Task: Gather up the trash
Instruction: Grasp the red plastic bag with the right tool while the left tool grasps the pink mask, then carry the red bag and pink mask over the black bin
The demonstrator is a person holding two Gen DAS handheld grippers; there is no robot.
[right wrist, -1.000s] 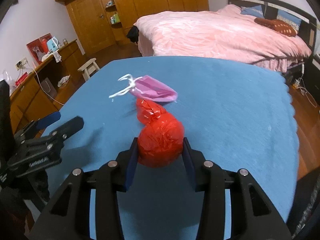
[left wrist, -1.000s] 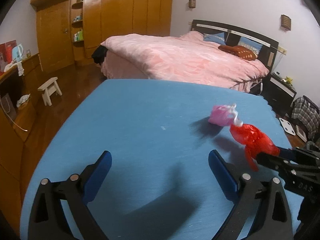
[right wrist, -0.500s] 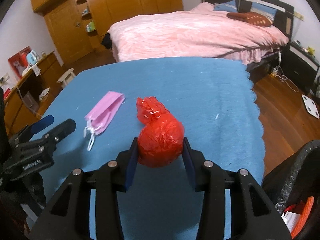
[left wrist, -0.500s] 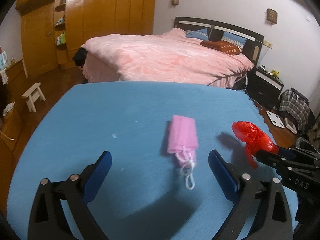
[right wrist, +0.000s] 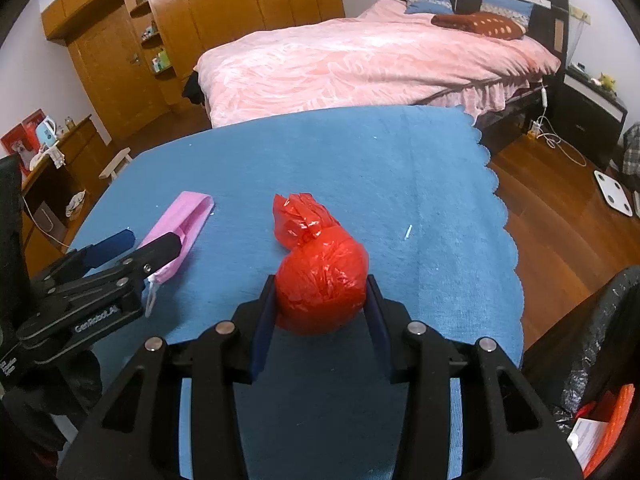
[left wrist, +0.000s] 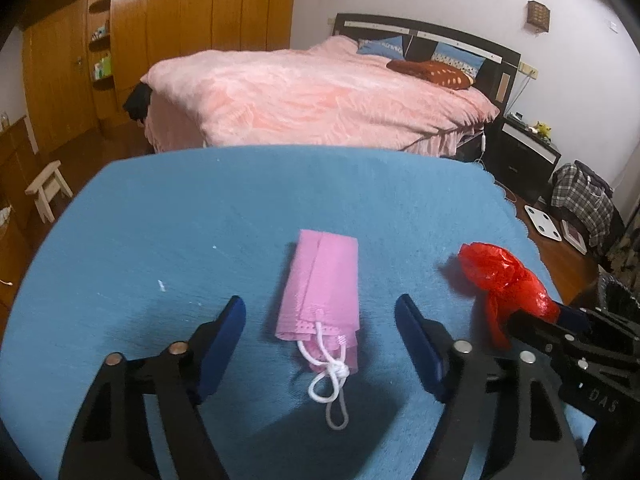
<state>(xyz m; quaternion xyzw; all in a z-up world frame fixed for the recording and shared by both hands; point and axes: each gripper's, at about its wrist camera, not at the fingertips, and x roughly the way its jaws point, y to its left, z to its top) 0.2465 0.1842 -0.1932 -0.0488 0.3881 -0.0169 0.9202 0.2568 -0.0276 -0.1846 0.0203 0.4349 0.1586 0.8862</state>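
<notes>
On the blue cloth-covered table (left wrist: 200, 208) in front of the pink-quilted bed (left wrist: 320, 92), a folded pink face mask with knotted white ear loops (left wrist: 320, 292) is laid flat, pretty much dead centre in the left wrist view. It's framed by the left gripper (left wrist: 320, 332), whose blue-padded jaws have just been closing in but are still spread apart, one pad on each side of the mask and neither touching it. The white loops trail back toward the camera between the fingers.

Further right, a knotted red plastic bag of trash (right wrist: 320, 284) is pinched by the right gripper (right wrist: 320, 308), both pads pressed into the round bundle, with the twisted neck sticking out forward past the fingertips. From the left wrist view the bag (left wrist: 504, 276) is seen just beside the mask, clear of it.

At the far right edge of the right wrist view, past the scalloped table edge, a black-lined trash bin (right wrist: 596, 360) is seen, with some orange and white stuff inside.
</notes>
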